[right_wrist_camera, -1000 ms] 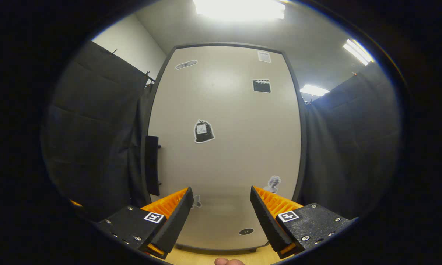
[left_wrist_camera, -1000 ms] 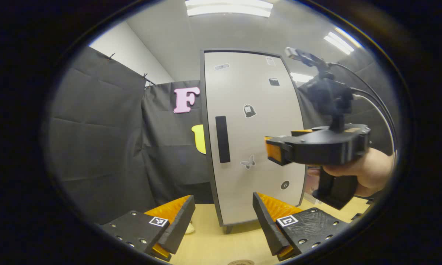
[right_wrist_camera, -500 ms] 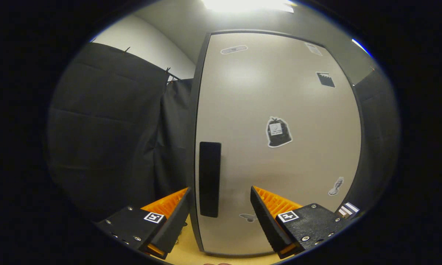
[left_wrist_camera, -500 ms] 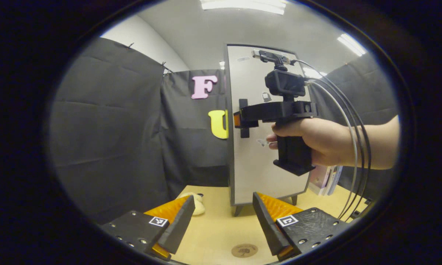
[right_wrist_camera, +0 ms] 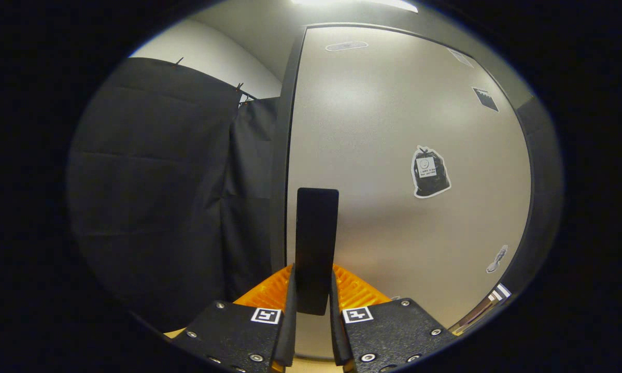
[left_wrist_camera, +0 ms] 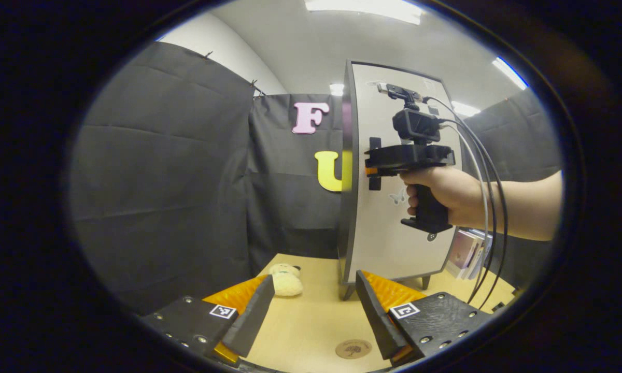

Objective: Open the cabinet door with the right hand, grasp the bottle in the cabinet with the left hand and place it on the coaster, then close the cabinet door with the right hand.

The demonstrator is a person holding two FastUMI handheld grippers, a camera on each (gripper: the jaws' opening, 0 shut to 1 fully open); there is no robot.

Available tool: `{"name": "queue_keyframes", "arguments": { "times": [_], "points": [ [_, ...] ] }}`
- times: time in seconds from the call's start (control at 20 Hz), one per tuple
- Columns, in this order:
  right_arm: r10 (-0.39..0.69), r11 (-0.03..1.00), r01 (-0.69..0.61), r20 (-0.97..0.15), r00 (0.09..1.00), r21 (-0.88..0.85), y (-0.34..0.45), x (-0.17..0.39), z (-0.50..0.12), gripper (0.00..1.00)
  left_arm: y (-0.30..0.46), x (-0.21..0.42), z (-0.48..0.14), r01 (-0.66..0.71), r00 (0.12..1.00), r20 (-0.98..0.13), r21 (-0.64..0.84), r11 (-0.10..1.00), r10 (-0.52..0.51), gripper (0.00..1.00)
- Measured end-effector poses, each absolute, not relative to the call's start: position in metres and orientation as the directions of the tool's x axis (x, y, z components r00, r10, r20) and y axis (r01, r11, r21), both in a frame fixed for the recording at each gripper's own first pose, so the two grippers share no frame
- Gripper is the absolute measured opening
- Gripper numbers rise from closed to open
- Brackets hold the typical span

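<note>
Door handle (right_wrist_camera: pixel 316 248) clamped between the closed fingers of the right gripper (right_wrist_camera: pixel 311 311), low on the black bar. Seen from the left gripper view as well: right gripper (left_wrist_camera: pixel 369 170) level at the handle (left_wrist_camera: pixel 375 163), held in a hand (left_wrist_camera: pixel 440 192). Door (right_wrist_camera: pixel 394 181) flush with the cabinet, not yet swung. Step in hand, by judgement: opening the door. Next called for: a pull outward along the hinge arc, grip kept firm so the bar did not slip. Left gripper (left_wrist_camera: pixel 313 311) spread wide and empty, hanging over the worktop (left_wrist_camera: pixel 306 321), well back from the cabinet (left_wrist_camera: pixel 394 181). Coaster (left_wrist_camera: pixel 353 348) flat on the worktop, near the left gripper. Bottle presumably behind the shut door.
</note>
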State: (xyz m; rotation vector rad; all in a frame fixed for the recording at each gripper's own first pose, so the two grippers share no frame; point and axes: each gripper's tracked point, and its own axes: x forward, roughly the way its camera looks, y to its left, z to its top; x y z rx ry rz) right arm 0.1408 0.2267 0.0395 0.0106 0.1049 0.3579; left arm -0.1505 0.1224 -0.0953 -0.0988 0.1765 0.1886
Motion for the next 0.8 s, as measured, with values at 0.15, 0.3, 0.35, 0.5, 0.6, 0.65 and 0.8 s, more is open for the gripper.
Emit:
{"name": "queue_keyframes", "arguments": {
  "times": [0.15,0.3,0.35,0.5,0.6,0.65,0.8],
  "points": [
    [0.375,0.927,-0.375,-0.119,0.919,0.023,0.226,0.14,0.038,0.24,0.121,-0.15,-0.093,-0.186,0.969,-0.183,-0.095,0.978,0.167,0.91],
    [0.41,0.912,-0.41,-0.13,0.903,0.029,0.225,0.135,0.038,0.2,0.12,-0.151,-0.091,-0.179,0.971,-0.173,-0.089,0.98,0.162,0.91],
    [0.423,0.906,-0.423,-0.135,0.896,0.032,0.224,0.132,0.038,0.2,0.12,-0.151,-0.09,-0.179,0.972,-0.17,-0.084,0.98,0.163,0.91],
    [0.47,0.882,-0.47,-0.139,0.872,0.033,0.222,0.118,0.042,0.2,0.12,-0.15,-0.091,-0.187,0.97,-0.175,-0.098,0.977,0.168,0.94],
    [0.505,0.862,-0.505,-0.142,0.851,0.041,0.22,0.11,0.042,0.2,0.122,-0.15,-0.095,-0.197,0.968,-0.184,-0.12,0.973,0.174,0.94],
    [0.521,0.853,-0.52,-0.141,0.842,0.046,0.219,0.105,0.044,0.2,0.124,-0.15,-0.095,-0.207,0.965,-0.187,-0.126,0.97,0.182,0.91],
    [0.568,0.823,-0.565,-0.135,0.812,0.059,0.216,0.09,0.048,0.2,0.125,-0.148,-0.093,-0.232,0.96,-0.187,-0.128,0.964,0.207,0.91]
  ]
}}
